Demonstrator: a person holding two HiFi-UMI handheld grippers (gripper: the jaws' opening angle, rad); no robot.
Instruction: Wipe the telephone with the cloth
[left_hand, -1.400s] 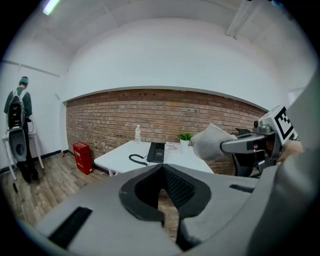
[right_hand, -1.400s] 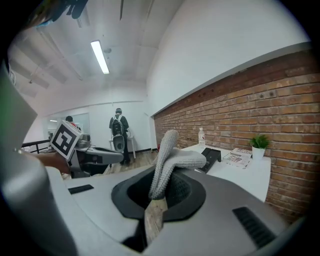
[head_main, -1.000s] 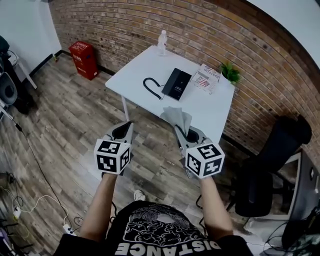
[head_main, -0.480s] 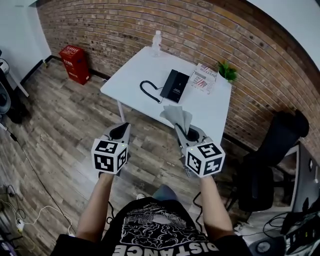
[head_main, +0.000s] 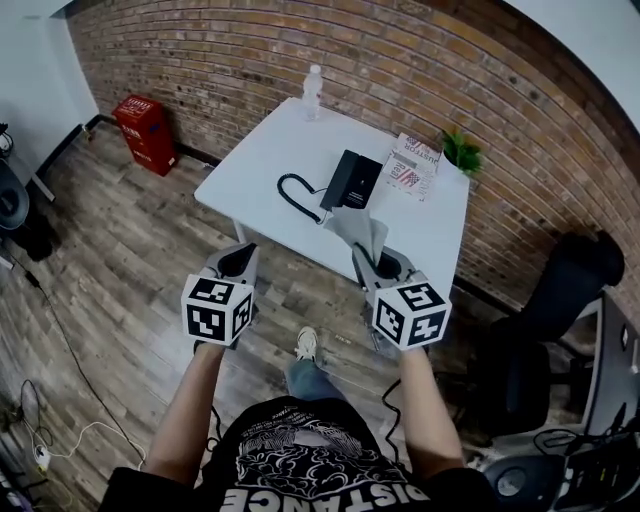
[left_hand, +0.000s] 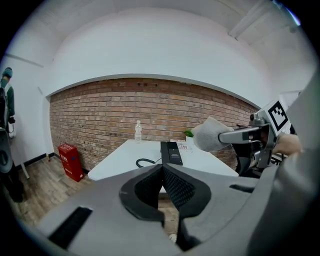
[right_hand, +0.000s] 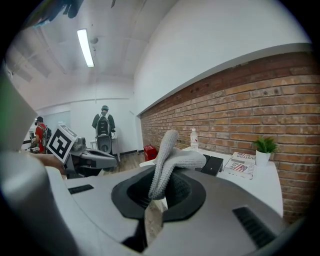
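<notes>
Brick wall (head_main: 300, 50) behind, white table (head_main: 260, 165) pushed against it, wood floor underfoot. We stand short of the table, both grippers held out over the floor. The left gripper (head_main: 240, 258) has its jaws pressed together with nothing between them. The right gripper (head_main: 368, 262) is clamped on the grey cloth (head_main: 360, 228), which stands up out of the jaws in a loose folded tuft. The black telephone (head_main: 350, 180) lies flat on the table ahead of both grippers and well apart from them, just past the tip of the cloth as the head view has it. Its coiled cord (head_main: 295, 192) loops out on the side nearer the left gripper. A bottle (head_main: 313, 90) stands far beyond the telephone, with a booklet (head_main: 412, 165) and a small plant (head_main: 460, 152) ahead and to the right of the right gripper. We see several risks. The pinch takes only the lower end of the cloth, so a hard drag across the handset could pull it out or fold it under the jaws, leaving plastic rubbing on the telephone. The tabletop looks smooth, and unbraced, the telephone may skate toward the booklet. The left gripper could steady it, but it would have to open or press down first. A wide stroke on the left side might catch the cord and tug the handset off its cradle.
</notes>
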